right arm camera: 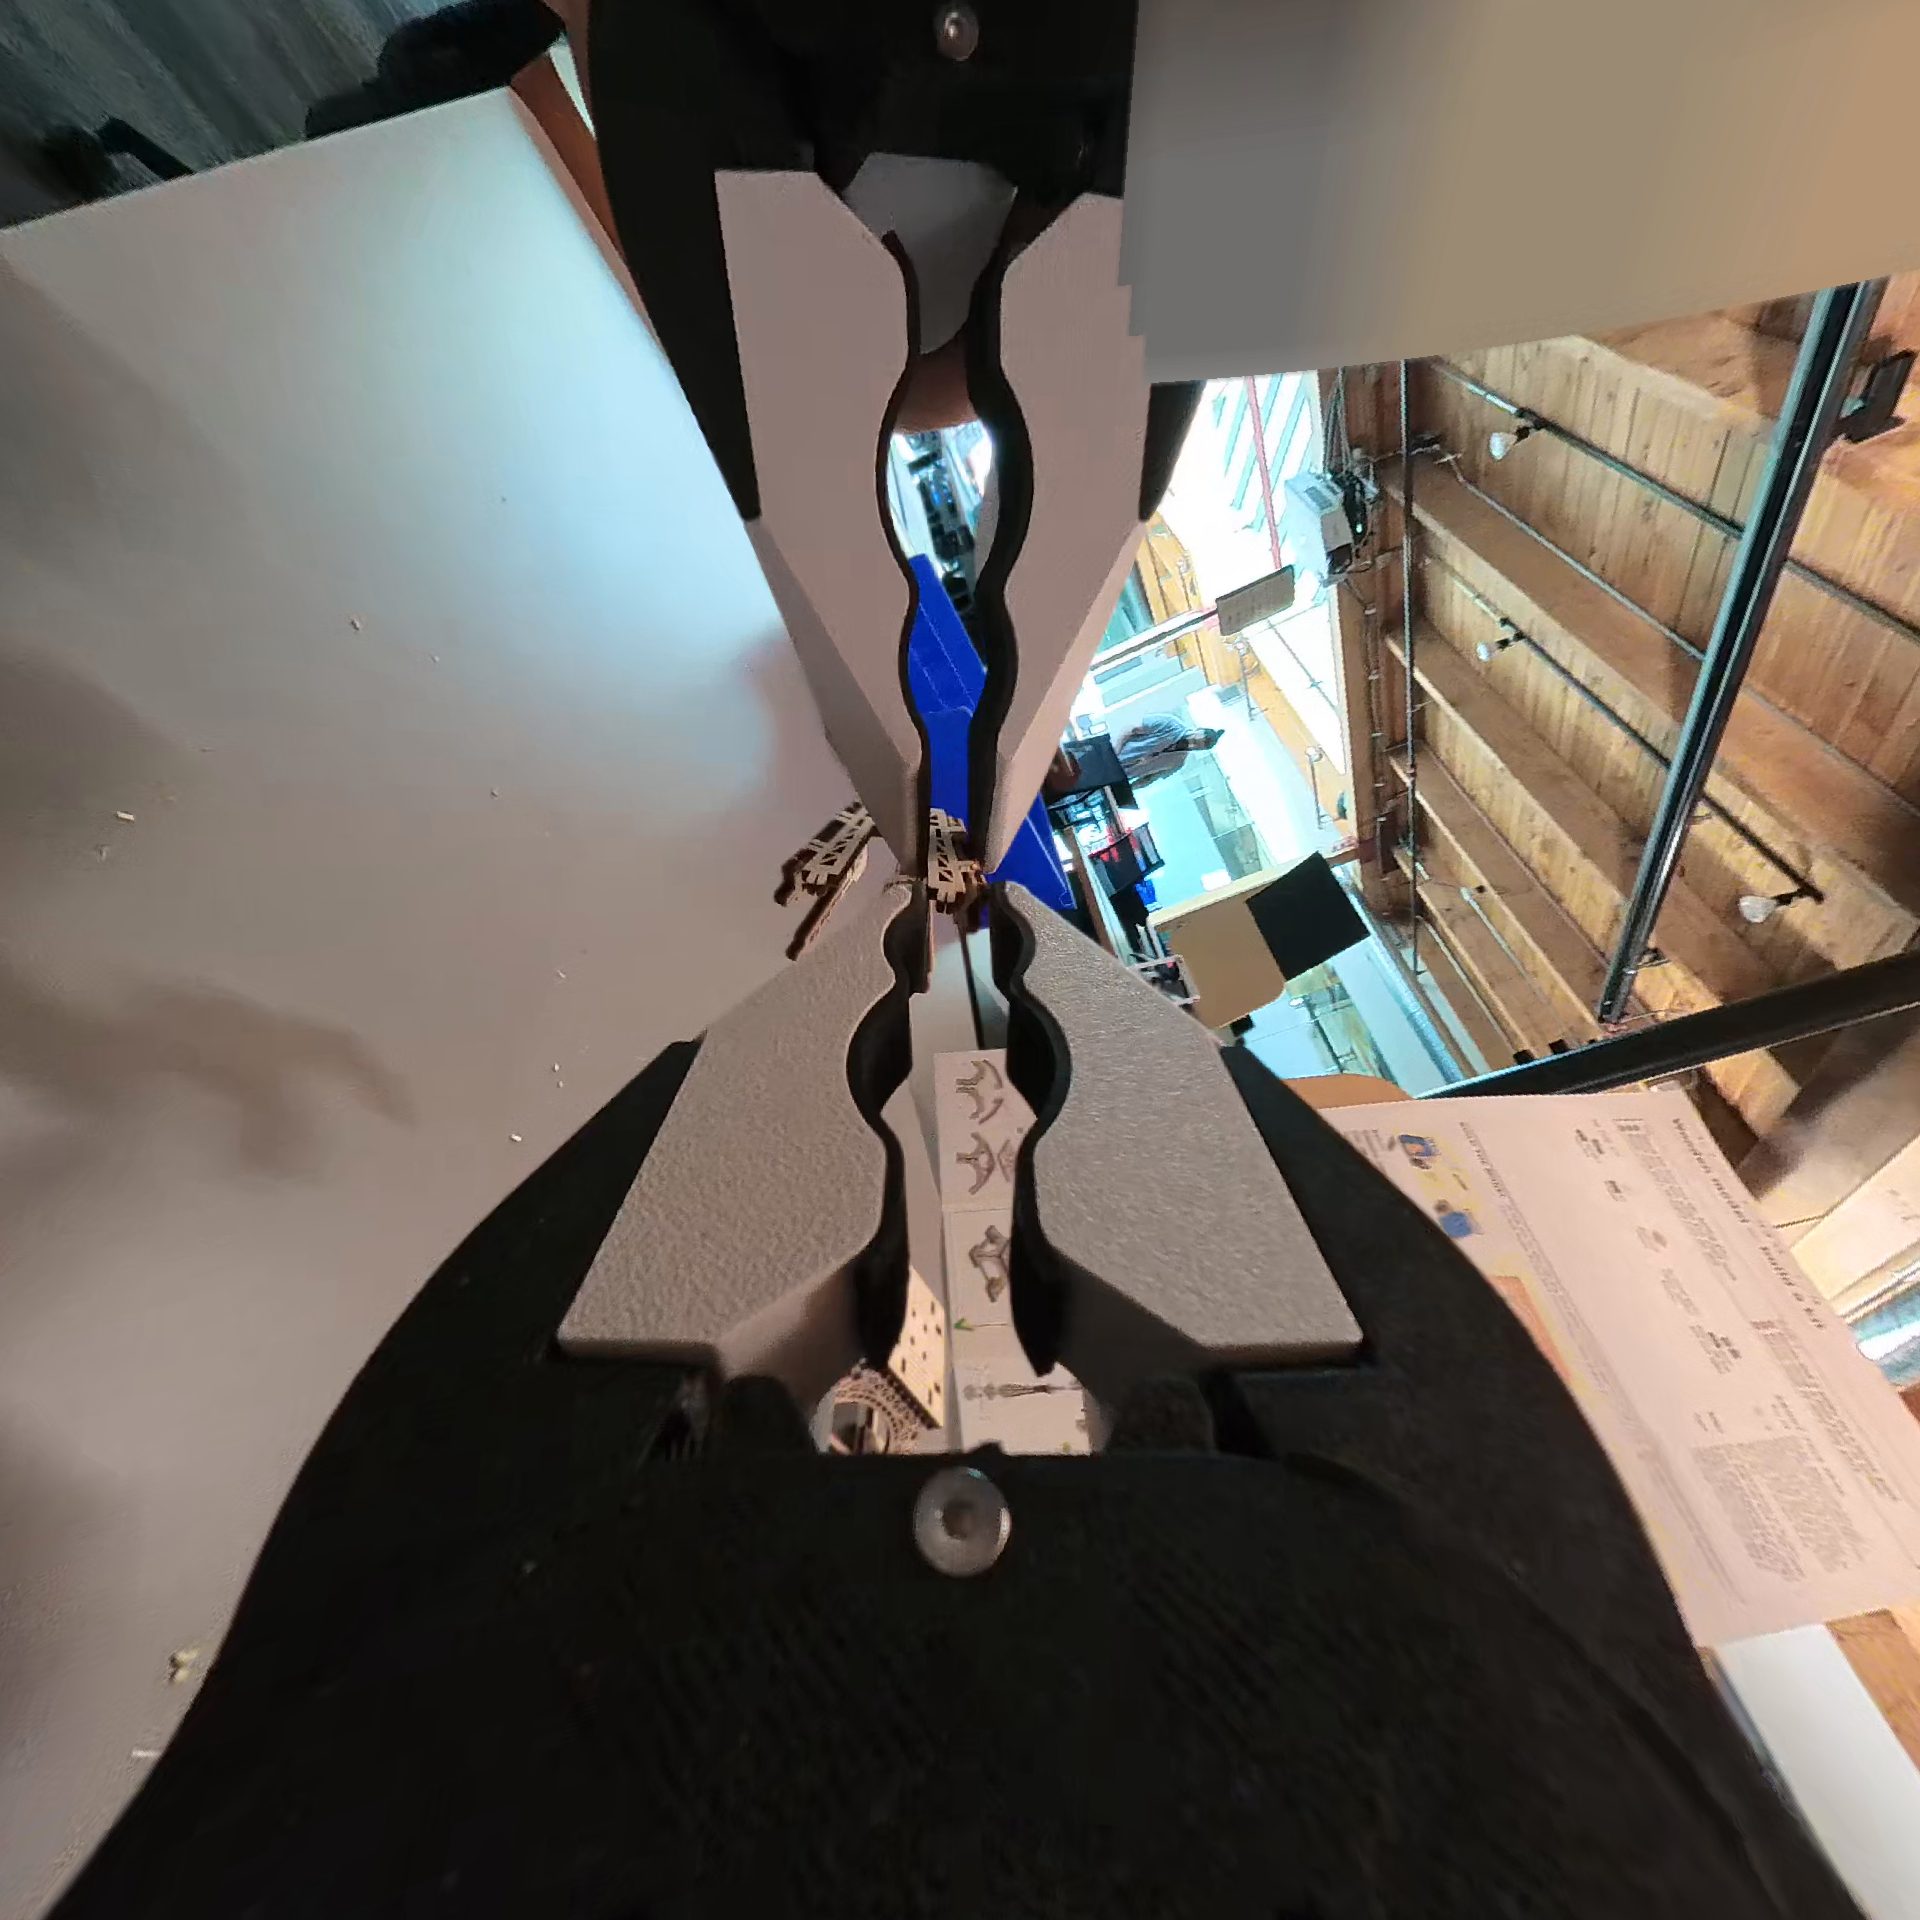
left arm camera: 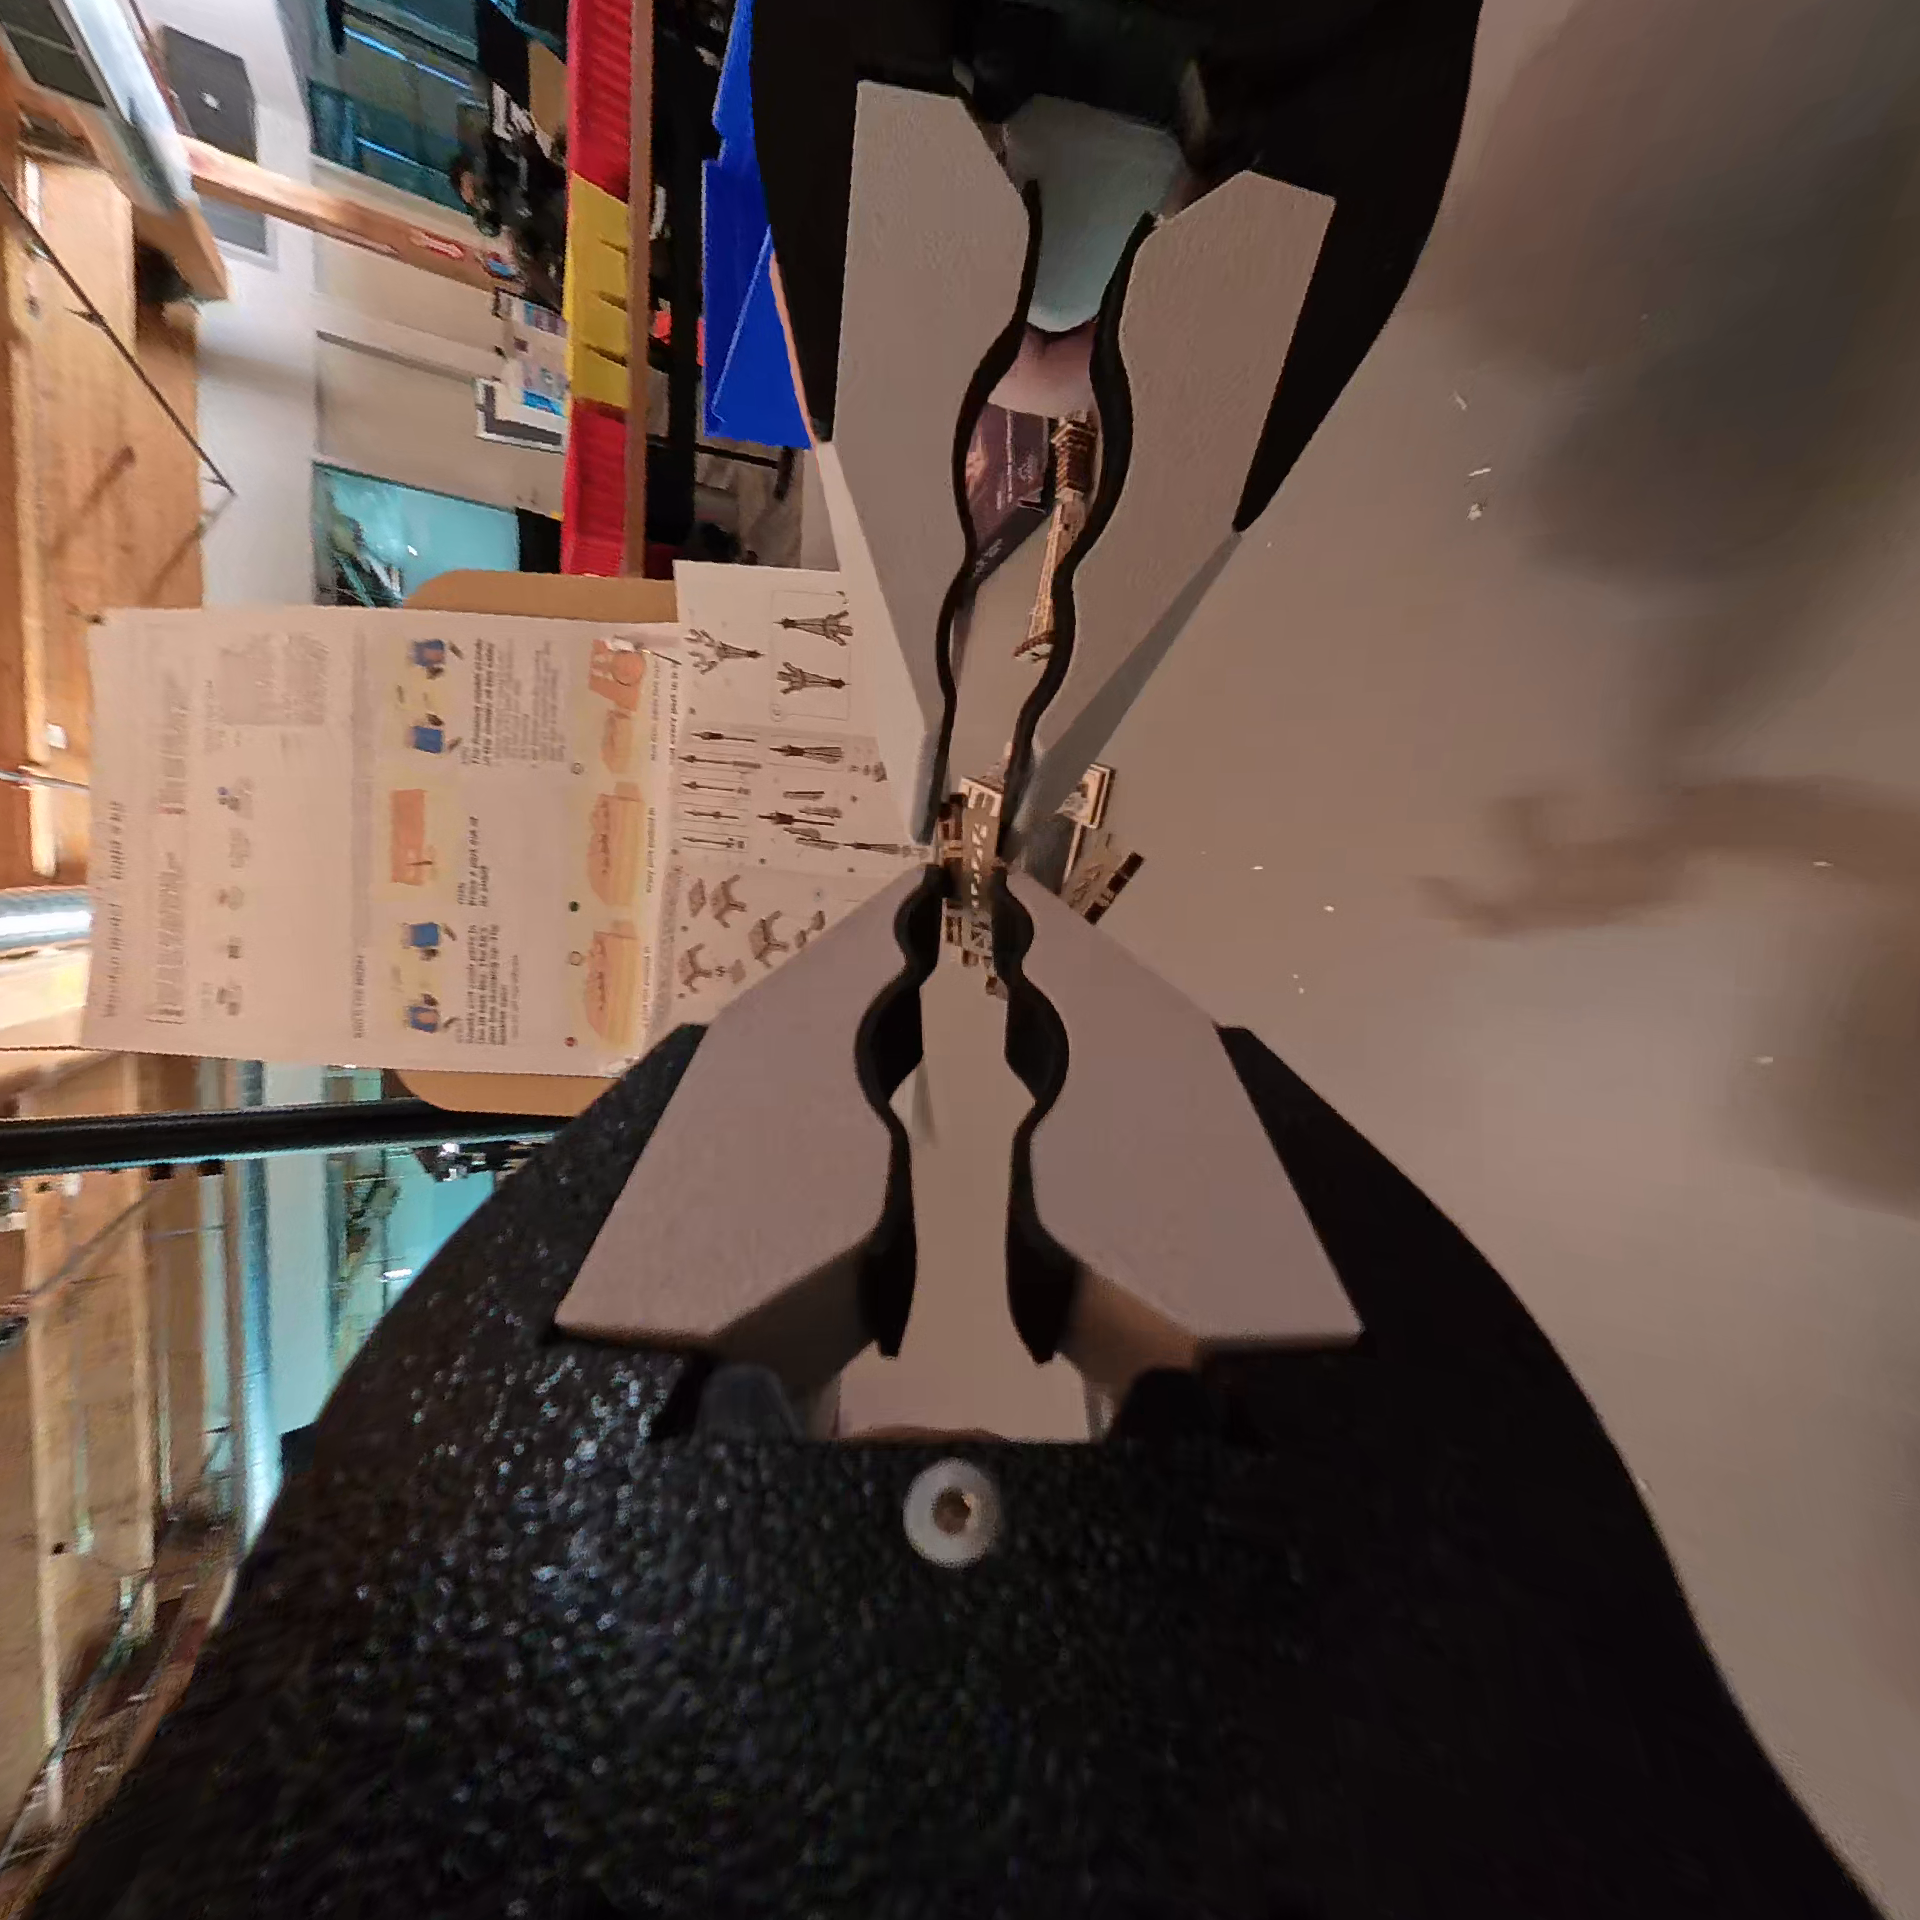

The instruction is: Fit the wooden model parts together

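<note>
Both grippers meet tip to tip above the white table (left arm camera: 1558, 1143). My left gripper (left arm camera: 961, 896) is shut on a small pale wooden lattice part (left arm camera: 977, 868). My right gripper (left arm camera: 971, 821) comes from the opposite side and pinches the same small cluster of wood. In the right wrist view, my right gripper (right arm camera: 956, 914) is shut on the lattice part (right arm camera: 951, 868), with the left gripper (right arm camera: 951, 823) opposite it. I cannot tell where one part ends and the other begins. More loose wooden parts (left arm camera: 1096, 831) lie on the table just beside the tips and show in the right wrist view (right arm camera: 826, 868).
A printed instruction sheet (left arm camera: 416, 831) on cardboard lies at the table edge, also in the right wrist view (right arm camera: 1558, 1330). A built wooden tower section (left arm camera: 1060, 561) and a dark box (left arm camera: 1003, 468) lie farther off. Blue bins (right arm camera: 940, 665) stand behind. A person (right arm camera: 1153, 743) is far off. My left and right fingertips are right by each other.
</note>
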The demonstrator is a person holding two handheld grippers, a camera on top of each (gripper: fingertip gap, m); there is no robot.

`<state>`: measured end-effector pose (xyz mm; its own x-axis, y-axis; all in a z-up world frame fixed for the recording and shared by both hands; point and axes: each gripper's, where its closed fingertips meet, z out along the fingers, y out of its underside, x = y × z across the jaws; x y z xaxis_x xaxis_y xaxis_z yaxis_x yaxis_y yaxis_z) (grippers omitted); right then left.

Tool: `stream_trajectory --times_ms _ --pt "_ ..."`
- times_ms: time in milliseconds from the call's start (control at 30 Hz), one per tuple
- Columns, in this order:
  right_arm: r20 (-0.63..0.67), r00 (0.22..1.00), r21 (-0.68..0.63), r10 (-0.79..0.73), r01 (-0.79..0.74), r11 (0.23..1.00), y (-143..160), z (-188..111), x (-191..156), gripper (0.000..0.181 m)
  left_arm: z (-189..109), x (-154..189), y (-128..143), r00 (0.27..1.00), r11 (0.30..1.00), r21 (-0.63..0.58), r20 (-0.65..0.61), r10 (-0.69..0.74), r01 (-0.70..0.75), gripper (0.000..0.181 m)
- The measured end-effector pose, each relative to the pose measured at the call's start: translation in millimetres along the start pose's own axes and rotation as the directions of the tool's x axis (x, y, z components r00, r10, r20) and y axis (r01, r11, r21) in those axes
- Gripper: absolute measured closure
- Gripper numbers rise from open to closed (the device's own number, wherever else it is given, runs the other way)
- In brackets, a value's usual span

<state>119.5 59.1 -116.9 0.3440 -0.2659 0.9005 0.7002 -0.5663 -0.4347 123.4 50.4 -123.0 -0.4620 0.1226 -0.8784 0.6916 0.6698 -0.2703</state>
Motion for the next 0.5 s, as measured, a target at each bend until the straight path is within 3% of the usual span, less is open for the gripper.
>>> stream_trajectory --times_ms 500 --pt "-0.087 0.995 0.028 -0.052 0.054 0.998 -12.7 -3.7 15.3 0.174 -9.5 -14.8 -8.4 0.996 0.995 0.095 0.089 -0.03 0.021 0.173"
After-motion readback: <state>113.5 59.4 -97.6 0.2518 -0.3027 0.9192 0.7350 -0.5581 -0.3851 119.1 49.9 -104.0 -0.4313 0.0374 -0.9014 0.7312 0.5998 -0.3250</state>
